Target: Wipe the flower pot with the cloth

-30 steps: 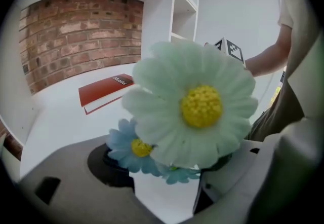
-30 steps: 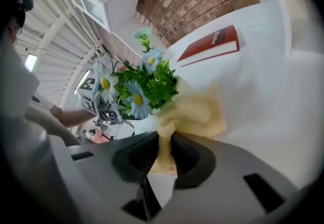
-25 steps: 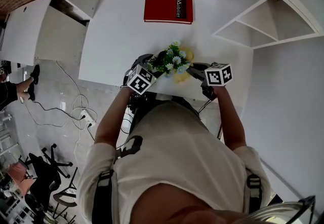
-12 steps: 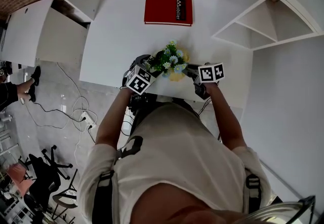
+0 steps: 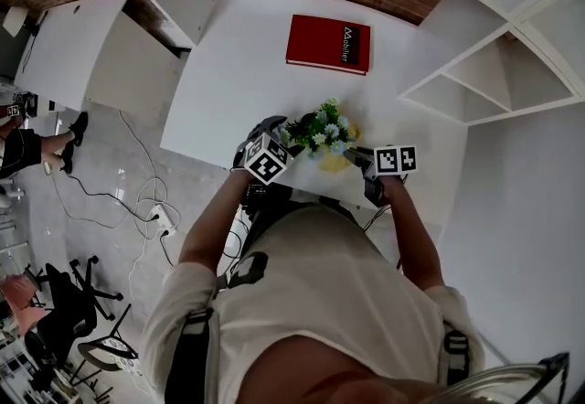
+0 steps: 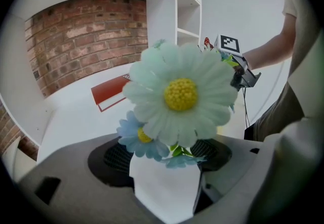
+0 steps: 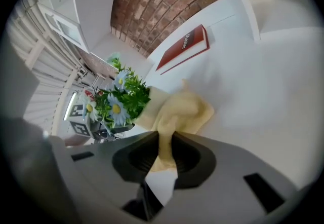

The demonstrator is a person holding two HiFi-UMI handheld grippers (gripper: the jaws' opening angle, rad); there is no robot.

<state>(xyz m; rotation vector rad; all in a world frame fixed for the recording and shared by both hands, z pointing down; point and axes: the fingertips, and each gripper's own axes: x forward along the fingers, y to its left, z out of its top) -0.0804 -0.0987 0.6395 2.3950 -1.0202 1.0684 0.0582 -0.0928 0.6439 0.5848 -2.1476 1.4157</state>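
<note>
Two things shared the white desk (image 5: 238, 73): a red hardcover book (image 5: 329, 43) at its far side and, near the front edge, the white flower pot (image 6: 164, 192) of artificial daisies (image 5: 322, 128). From the head view the blooms hid the pot. Only the left gripper view showed the left gripper (image 5: 279, 137) clamped on the pot. The right gripper (image 7: 162, 154) pinched the pale yellow cloth (image 7: 182, 109), jaws nearly together, the cloth bunched just beside the leaves
</note>
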